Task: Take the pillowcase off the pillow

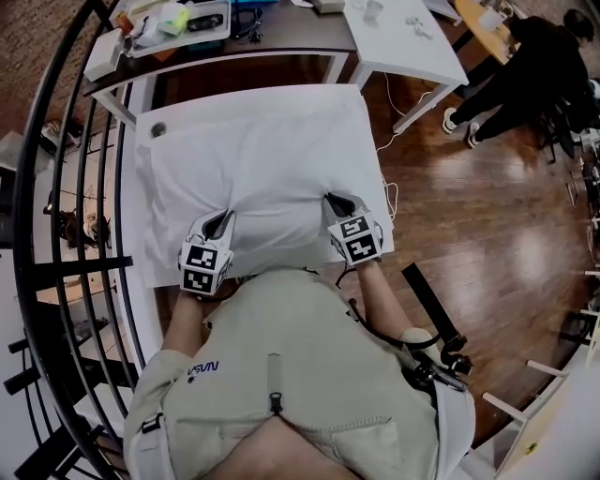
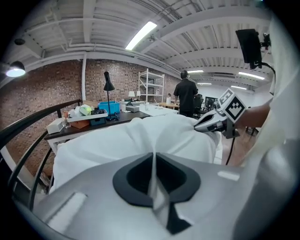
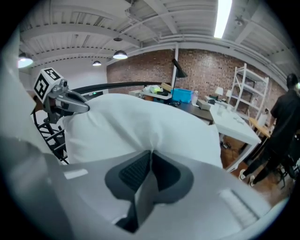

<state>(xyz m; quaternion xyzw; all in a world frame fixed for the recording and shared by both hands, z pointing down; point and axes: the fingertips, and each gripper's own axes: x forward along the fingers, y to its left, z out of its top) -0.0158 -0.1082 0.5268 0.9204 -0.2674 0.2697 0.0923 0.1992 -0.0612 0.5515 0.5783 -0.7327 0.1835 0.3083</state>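
Between the left tongs (image 2: 153, 157), a thin fold of white pillowcase (image 2: 140, 136) is pinched, the dark pads shut on it. The right tongs (image 3: 150, 154) do the same, their ribbed black pads clamped on a gathered pleat of that cloth. The fabric is smooth and matte, and creases radiate from both grip points. The pillowcase is puffy, roughly rectangular and filled out, and lies straight ahead of both tongs on a white desk (image 1: 150, 258). The pillow is inside it, not visible.

Beyond the pillowcase is a dark desk (image 1: 281, 28). A white tray (image 1: 217, 37) on it holds a yellow-green item and small clutter I can't identify.

The gripper views add a blue bin (image 2: 111, 107), a black lamp (image 2: 108, 86), a brick wall (image 2: 51, 93) and a white shelf unit (image 2: 151, 86). Each also shows the other tongs nosed into the cloth.

The head view alone shows a curved black metal railing (image 1: 56, 187) left of the left tongs and glossy wood floor (image 1: 469, 216) right of the right tongs. A person in dark clothes (image 1: 534, 75) stands far beyond the right tongs.
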